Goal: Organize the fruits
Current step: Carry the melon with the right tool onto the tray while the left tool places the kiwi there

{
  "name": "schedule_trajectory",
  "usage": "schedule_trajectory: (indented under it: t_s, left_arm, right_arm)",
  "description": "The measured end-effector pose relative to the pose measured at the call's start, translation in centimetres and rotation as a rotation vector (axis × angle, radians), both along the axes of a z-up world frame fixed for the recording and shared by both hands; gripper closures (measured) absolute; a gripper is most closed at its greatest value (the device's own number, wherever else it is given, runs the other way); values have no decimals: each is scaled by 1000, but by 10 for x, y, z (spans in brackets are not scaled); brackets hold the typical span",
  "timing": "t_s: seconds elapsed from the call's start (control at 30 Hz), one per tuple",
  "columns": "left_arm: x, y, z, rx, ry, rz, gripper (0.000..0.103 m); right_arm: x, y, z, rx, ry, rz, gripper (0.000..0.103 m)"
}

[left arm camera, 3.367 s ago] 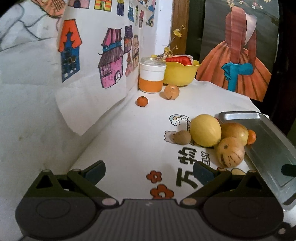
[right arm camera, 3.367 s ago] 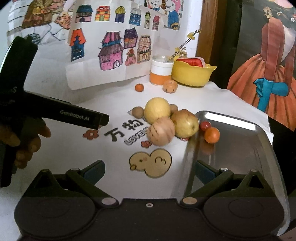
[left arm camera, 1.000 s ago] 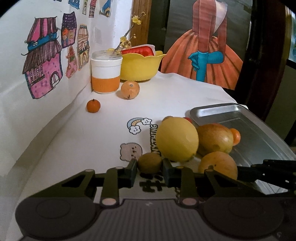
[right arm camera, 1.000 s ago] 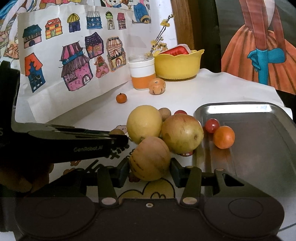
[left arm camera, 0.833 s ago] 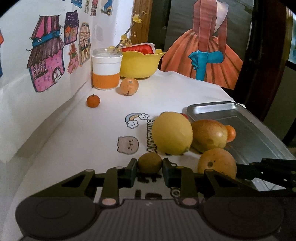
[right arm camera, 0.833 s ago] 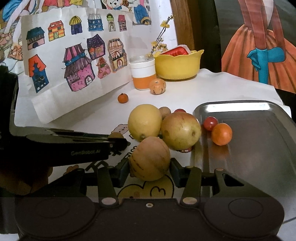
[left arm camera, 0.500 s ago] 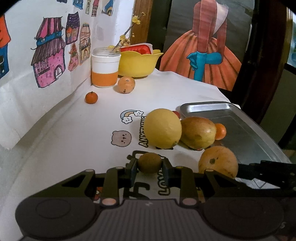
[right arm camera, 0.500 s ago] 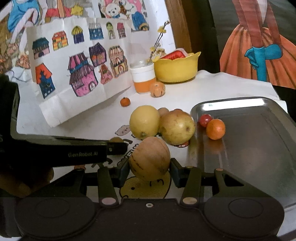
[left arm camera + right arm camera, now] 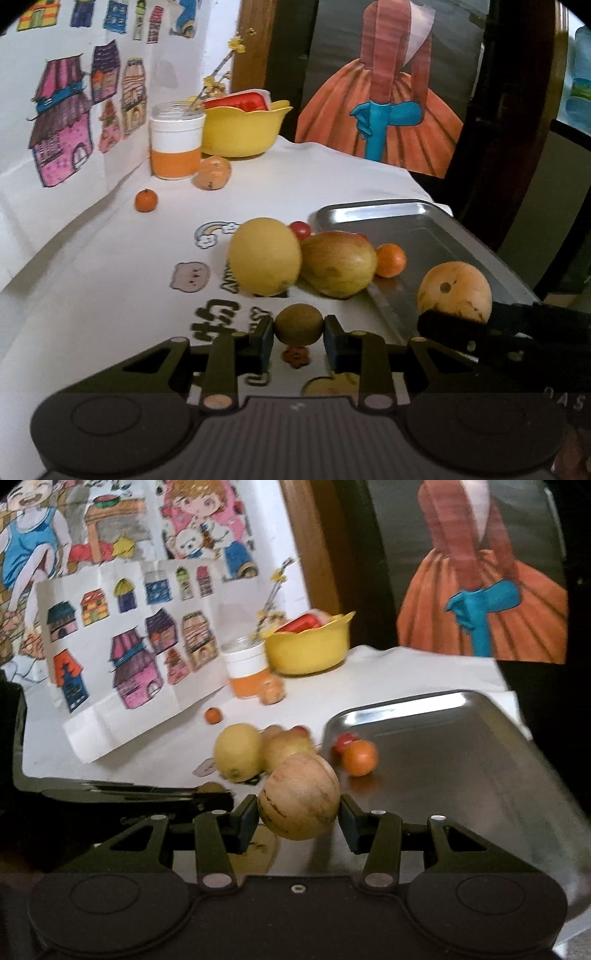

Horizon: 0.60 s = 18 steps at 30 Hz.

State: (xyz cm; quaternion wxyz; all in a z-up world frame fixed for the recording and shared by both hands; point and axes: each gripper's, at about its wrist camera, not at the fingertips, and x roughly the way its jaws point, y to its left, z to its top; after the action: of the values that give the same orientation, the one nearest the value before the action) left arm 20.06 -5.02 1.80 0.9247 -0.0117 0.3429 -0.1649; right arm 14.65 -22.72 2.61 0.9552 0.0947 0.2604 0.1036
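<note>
My left gripper (image 9: pixel 298 338) is shut on a small brown kiwi (image 9: pixel 298 325), held above the printed tablecloth. My right gripper (image 9: pixel 298 821) is shut on a tan striped melon (image 9: pixel 298 795), lifted near the left edge of the steel tray (image 9: pixel 461 760). In the left wrist view the same melon (image 9: pixel 454 291) hangs over the steel tray (image 9: pixel 417 225) beside the right gripper's black finger. A yellow round fruit (image 9: pixel 264 256) and a greenish-red mango (image 9: pixel 338 264) lie on the cloth by the tray. An orange tangerine (image 9: pixel 359 757) and a red cherry tomato (image 9: pixel 343 740) sit in the tray.
At the back stand a yellow bowl (image 9: pixel 245 127), an orange-and-white cup (image 9: pixel 176 146), a spotted fruit (image 9: pixel 212 178) and a tiny tangerine (image 9: pixel 146 200). Another cherry tomato (image 9: pixel 300 229) lies behind the yellow fruit. Drawings of houses cover the left wall. The table drops off past the tray.
Both grippers shut on their fruits earlier and have since risen and pulled back. The melon has swung right, from over the cloth to the tray's edge.
</note>
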Motion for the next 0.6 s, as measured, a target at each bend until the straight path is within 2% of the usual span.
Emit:
schedule_trajectory:
  t_s: [0.33,0.6]
  left_arm:
    - [-4,-34,5,-37,-5,-49,71]
    - [-2,-61,2,-42,-2,-96,71]
  right_arm:
    - [0,-40,-7,-9,12,-105,54]
    - [-1,-59,-15,-19,28,-145,54]
